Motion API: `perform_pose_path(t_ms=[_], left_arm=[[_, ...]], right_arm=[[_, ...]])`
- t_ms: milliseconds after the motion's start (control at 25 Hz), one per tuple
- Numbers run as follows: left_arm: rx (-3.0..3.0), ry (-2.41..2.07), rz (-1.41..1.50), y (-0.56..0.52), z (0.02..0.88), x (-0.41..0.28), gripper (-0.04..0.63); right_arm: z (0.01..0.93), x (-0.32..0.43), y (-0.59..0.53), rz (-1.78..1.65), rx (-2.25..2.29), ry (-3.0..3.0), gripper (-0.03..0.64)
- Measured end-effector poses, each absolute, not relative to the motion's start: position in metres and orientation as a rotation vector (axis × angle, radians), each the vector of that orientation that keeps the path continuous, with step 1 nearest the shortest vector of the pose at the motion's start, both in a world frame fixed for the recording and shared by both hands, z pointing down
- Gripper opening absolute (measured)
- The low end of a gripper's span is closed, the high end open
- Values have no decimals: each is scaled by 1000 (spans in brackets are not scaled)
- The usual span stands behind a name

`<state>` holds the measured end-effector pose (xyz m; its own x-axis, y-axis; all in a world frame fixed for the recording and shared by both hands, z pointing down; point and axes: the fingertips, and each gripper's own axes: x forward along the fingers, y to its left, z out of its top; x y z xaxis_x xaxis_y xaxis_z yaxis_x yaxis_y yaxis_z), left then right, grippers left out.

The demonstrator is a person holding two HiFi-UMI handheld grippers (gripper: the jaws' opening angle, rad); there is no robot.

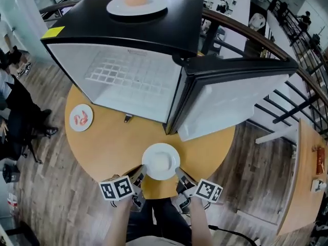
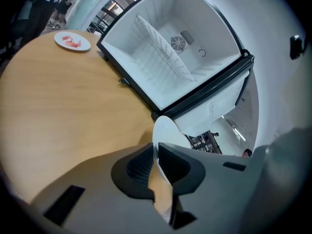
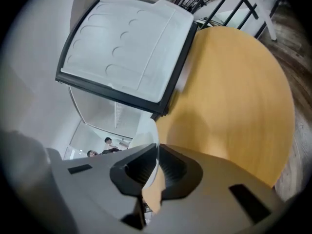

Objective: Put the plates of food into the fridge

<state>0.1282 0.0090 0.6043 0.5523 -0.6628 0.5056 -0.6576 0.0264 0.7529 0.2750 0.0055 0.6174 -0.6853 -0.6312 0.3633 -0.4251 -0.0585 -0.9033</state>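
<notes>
Plate (image 1: 161, 161) with a pale portion hangs over the near edge of the round table (image 1: 110, 142), pinched at opposite rims. The left gripper (image 1: 142, 172) clamps its left edge and the right gripper (image 1: 179, 173) its right edge, both pairs of jaws pressed onto the thin rim. Ahead the fridge (image 1: 102, 29) stands open, its door (image 1: 230, 99) swung right and its wire shelf (image 1: 123, 76) bare. The carry calls for both hands travelling as one, with the plate level, aimed at the shelf and clear of the door's edge.
</notes>
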Motion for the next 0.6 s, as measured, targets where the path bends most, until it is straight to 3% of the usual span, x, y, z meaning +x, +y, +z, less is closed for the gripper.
perform_pose_path(t_ms=[600], left_arm=[[1603, -1367, -223, -13, 556, -12, 37]], right_arm=[[557, 132, -50, -1761, -955, 2262, 26]])
